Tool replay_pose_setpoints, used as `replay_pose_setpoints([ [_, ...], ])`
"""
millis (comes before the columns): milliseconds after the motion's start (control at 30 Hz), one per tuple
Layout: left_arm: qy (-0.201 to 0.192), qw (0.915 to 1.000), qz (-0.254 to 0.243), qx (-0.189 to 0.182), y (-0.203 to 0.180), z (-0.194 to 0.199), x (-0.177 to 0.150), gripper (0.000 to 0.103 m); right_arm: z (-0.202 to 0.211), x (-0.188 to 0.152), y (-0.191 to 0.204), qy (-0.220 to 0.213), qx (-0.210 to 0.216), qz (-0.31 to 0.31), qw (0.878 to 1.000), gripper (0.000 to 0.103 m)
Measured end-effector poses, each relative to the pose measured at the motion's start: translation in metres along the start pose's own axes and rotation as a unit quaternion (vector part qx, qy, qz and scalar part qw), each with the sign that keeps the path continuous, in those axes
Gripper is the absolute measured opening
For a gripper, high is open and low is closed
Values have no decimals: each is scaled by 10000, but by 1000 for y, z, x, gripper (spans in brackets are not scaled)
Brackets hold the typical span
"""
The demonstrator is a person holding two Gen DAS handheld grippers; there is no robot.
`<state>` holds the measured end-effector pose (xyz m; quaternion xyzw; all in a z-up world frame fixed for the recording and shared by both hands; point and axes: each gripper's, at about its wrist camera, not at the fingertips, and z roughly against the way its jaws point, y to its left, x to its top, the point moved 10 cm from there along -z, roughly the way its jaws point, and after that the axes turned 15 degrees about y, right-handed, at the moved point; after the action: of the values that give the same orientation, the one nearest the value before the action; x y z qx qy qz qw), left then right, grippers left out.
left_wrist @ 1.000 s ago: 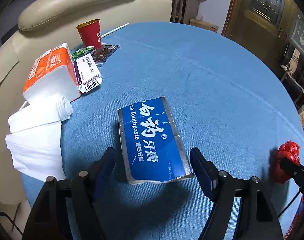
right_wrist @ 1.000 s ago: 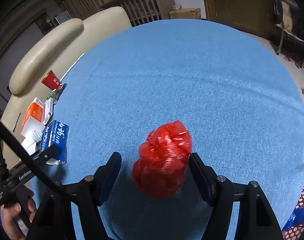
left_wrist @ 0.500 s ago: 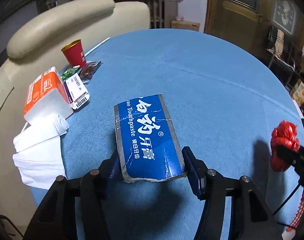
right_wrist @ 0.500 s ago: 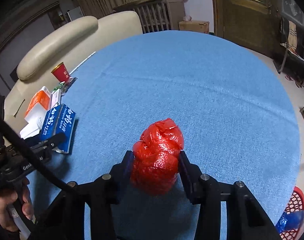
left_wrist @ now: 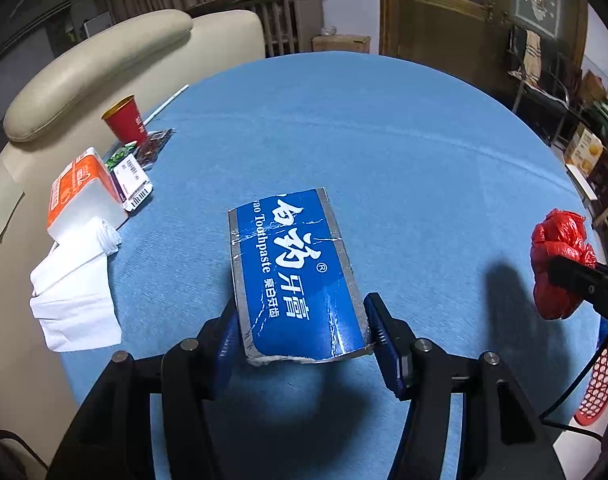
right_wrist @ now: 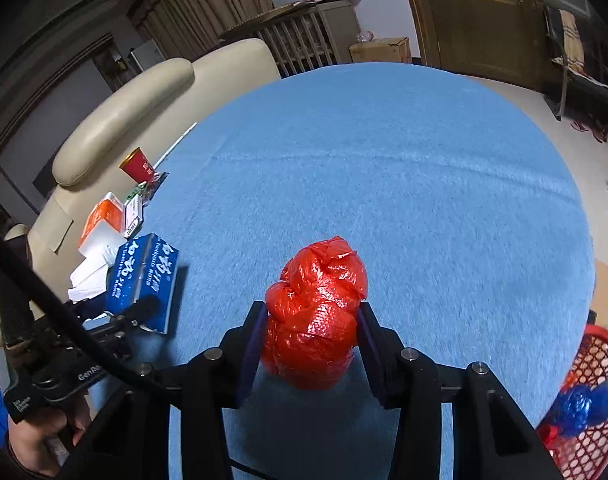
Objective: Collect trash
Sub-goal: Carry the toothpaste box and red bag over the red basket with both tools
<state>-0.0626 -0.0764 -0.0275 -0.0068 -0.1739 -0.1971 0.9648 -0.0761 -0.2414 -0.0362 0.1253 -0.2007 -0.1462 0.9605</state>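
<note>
Covering the round table (left_wrist: 384, 140) is a blue cloth, a red basket (right_wrist: 596, 404) beside its near edge. Left gripper (left_wrist: 300, 336) clamps the toothpaste box (left_wrist: 296, 280) above the cloth; right gripper (right_wrist: 310, 334) squeezes the red bag (right_wrist: 316, 308), also lifted.

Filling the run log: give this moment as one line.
left gripper: shut on toothpaste box | right gripper: shut on red bag wad | both lifted over blue table | red basket at right
</note>
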Motion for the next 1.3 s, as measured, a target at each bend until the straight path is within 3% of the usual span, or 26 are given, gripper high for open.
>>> replay_pose_setpoints([
  [567, -253, 9994, -200, 94, -25, 44, -28, 61, 49, -41, 7, -419, 258, -83, 9988, 47],
  [833, -401, 9982, -431, 56, -50, 60, -33, 61, 76, -58, -9, -694, 298, -245, 9968, 47],
  [1300, -352, 9955, -878, 49, -99, 55, -34, 61, 88, -75, -45, -822, 318, -587, 9944, 47],
])
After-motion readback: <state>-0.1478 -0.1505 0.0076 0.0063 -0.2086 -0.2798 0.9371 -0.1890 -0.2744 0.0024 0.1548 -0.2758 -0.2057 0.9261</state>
